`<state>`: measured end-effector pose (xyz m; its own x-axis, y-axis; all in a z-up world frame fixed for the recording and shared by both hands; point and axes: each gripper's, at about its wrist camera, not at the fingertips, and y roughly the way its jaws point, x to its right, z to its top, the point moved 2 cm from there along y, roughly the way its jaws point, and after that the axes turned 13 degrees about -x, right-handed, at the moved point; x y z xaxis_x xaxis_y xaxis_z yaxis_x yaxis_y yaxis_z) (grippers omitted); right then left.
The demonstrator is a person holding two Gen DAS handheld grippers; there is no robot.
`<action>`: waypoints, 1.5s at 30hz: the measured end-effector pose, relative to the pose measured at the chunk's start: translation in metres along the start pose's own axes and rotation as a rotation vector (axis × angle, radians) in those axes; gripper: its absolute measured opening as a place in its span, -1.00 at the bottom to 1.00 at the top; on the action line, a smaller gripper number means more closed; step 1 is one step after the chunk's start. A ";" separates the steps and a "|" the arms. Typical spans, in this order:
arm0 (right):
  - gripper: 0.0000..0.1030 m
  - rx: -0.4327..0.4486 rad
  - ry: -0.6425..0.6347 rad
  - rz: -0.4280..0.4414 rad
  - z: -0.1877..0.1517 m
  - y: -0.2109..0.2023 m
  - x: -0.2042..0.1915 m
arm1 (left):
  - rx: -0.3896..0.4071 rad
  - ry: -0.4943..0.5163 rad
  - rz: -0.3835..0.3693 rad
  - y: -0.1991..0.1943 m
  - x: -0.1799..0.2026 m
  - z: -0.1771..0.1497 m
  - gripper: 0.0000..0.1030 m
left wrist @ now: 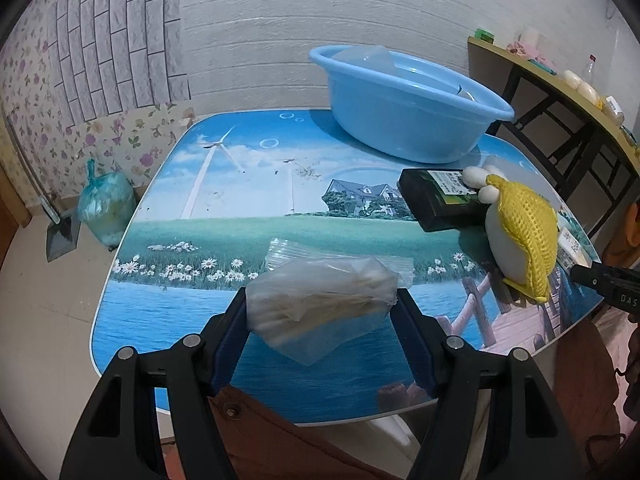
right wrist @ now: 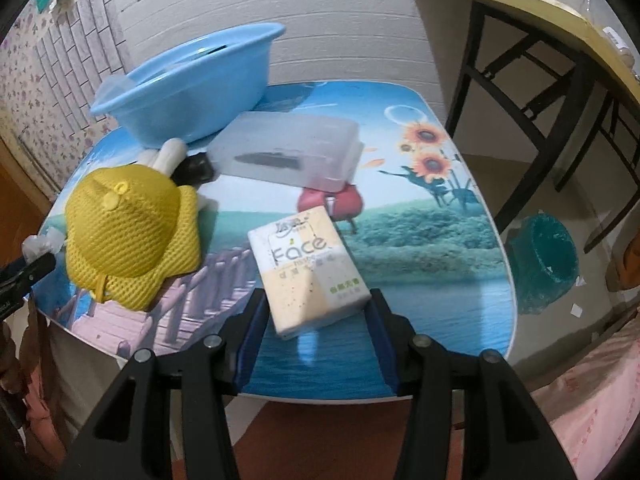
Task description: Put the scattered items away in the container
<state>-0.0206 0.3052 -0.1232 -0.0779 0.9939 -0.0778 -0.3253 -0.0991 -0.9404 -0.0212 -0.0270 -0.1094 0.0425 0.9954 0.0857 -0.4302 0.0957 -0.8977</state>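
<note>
With my left gripper (left wrist: 322, 308) clamped on the plastic bag of cotton swabs (left wrist: 320, 296) near the table's (left wrist: 160, 312) front edge, I should lift level toward the blue basin (left wrist: 404, 120) at the back edge, while my right gripper (right wrist: 318, 312) brackets the tissue pack (right wrist: 308, 272), not yet closed.

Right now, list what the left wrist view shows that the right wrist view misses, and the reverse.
Only the left wrist view: the clear plastic bag between the left tongs, and a dark green box. Only the right wrist view: the Face tissue pack between the open right tongs, and a translucent lidded box. Both: the blue basin, the yellow mesh hat, the printed table.
</note>
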 end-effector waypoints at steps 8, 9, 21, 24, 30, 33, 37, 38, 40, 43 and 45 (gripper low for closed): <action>0.13 0.008 -0.015 -0.002 0.000 0.002 -0.006 | -0.020 -0.029 -0.006 0.010 -0.004 -0.002 0.35; 0.13 0.011 -0.016 -0.003 0.000 0.002 -0.007 | -0.019 -0.026 -0.004 0.010 -0.003 -0.002 0.35; 0.70 0.111 -0.054 -0.046 0.001 0.011 -0.020 | 0.026 0.062 0.050 0.021 0.014 -0.006 0.91; 0.89 0.114 -0.050 -0.040 0.001 0.013 -0.020 | 0.024 0.064 0.049 0.021 0.015 -0.006 0.99; 1.00 0.115 -0.049 -0.046 0.002 0.015 -0.019 | 0.027 0.063 0.049 0.021 0.015 -0.007 0.99; 1.00 0.123 -0.051 -0.046 0.001 0.016 -0.019 | 0.032 0.063 0.050 0.021 0.015 -0.007 0.99; 1.00 0.129 -0.053 -0.047 0.001 0.016 -0.019 | 0.034 0.063 0.050 0.021 0.016 -0.007 0.99; 1.00 0.130 -0.053 -0.047 0.002 0.016 -0.020 | 0.034 0.062 0.050 0.021 0.016 -0.007 0.99; 1.00 0.131 -0.053 -0.048 0.001 0.016 -0.019 | 0.035 0.062 0.050 0.021 0.016 -0.007 0.99; 1.00 0.131 -0.053 -0.048 0.001 0.015 -0.019 | 0.036 0.063 0.050 0.021 0.016 -0.007 0.99; 1.00 0.131 -0.054 -0.047 0.001 0.015 -0.019 | 0.037 0.063 0.050 0.021 0.016 -0.006 0.99</action>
<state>-0.0255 0.2845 -0.1357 -0.1085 0.9940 -0.0133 -0.4495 -0.0610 -0.8912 -0.0240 -0.0091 -0.1299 0.0762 0.9970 0.0128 -0.4660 0.0470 -0.8835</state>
